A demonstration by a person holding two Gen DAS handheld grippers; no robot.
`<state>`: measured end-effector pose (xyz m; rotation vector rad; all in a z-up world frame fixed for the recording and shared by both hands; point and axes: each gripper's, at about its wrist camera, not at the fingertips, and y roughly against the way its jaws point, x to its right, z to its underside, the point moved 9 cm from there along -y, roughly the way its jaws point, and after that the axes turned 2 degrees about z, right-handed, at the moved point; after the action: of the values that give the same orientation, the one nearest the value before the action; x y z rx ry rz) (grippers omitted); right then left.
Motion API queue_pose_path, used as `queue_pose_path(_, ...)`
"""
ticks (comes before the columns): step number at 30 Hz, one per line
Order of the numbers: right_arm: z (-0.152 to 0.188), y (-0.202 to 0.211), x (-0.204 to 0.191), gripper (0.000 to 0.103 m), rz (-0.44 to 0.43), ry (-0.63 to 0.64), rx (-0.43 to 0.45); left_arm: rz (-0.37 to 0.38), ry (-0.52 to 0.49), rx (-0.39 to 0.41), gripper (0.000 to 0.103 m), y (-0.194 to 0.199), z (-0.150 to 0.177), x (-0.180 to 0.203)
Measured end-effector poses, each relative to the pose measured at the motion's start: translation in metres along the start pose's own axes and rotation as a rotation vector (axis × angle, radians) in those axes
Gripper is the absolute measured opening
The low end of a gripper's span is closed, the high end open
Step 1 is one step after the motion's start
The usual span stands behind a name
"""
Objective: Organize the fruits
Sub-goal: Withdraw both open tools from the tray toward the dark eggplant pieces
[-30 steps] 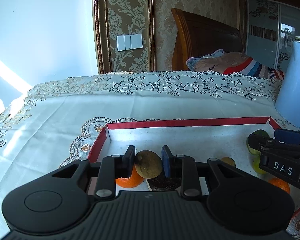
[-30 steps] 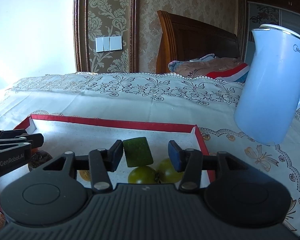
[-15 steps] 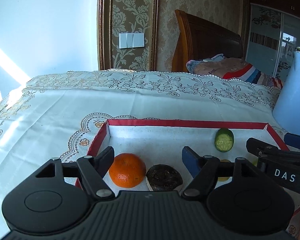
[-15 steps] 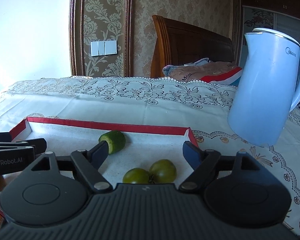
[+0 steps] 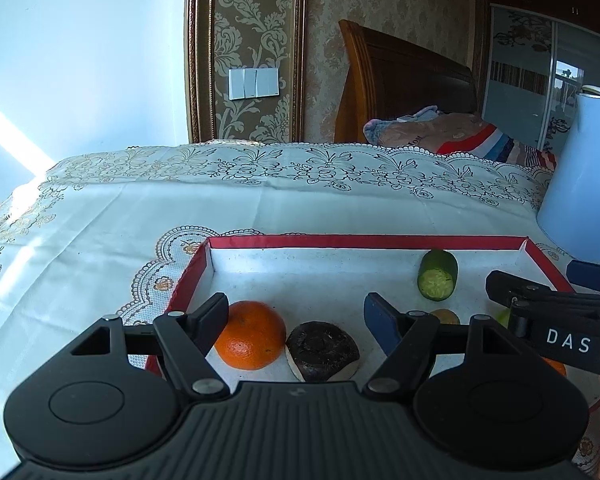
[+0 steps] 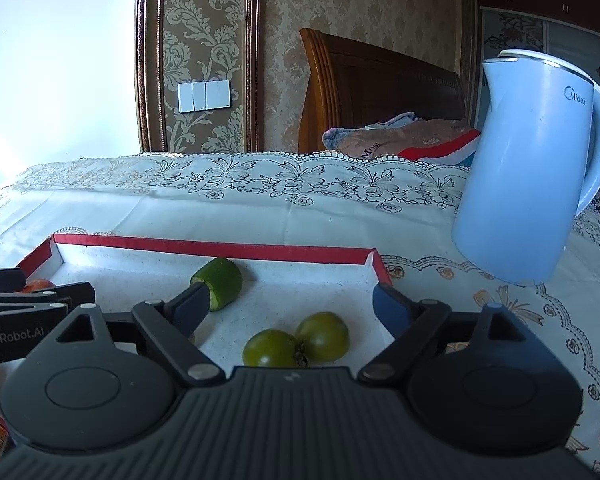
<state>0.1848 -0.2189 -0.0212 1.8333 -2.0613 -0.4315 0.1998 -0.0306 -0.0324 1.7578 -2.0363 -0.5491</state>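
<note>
A red-rimmed white tray [image 5: 364, 241] [image 6: 204, 245] lies on the lace tablecloth. In the left wrist view it holds an orange [image 5: 250, 335], a dark round fruit [image 5: 322, 350], a cut cucumber piece [image 5: 437, 275] and a small brown fruit [image 5: 444, 316]. My left gripper [image 5: 298, 312] is open and empty above the orange and dark fruit. In the right wrist view my right gripper [image 6: 288, 300] is open and empty above two green tomatoes [image 6: 296, 342]; the cucumber piece [image 6: 220, 282] lies just beyond its left finger.
A tall light-blue kettle [image 6: 528, 176] [image 5: 584, 184] stands on the cloth right of the tray. A wooden headboard [image 5: 404, 84] and folded bedding [image 5: 452, 132] lie behind the table. Each gripper shows at the other view's edge.
Both grippers opened and let go: the left released a brown fruit, the right released the cucumber piece, which now lies in the tray. Both have drawn back and up a little.
</note>
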Motion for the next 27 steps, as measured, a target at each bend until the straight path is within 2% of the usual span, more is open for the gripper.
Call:
queue_pose_path(8, 0.001, 0.003, 0.001, 0.090, -0.001, -0.010, 0.000, 0.004, 0.029, -0.012, 0.075, 0.003, 0.004, -0.005)
queue_pose_path(27, 0.007, 0.007, 0.004, 0.093, -0.015, -0.038, -0.016, -0.012, -0.022, 0.019, 0.075, 0.016, 0.010, 0.000)
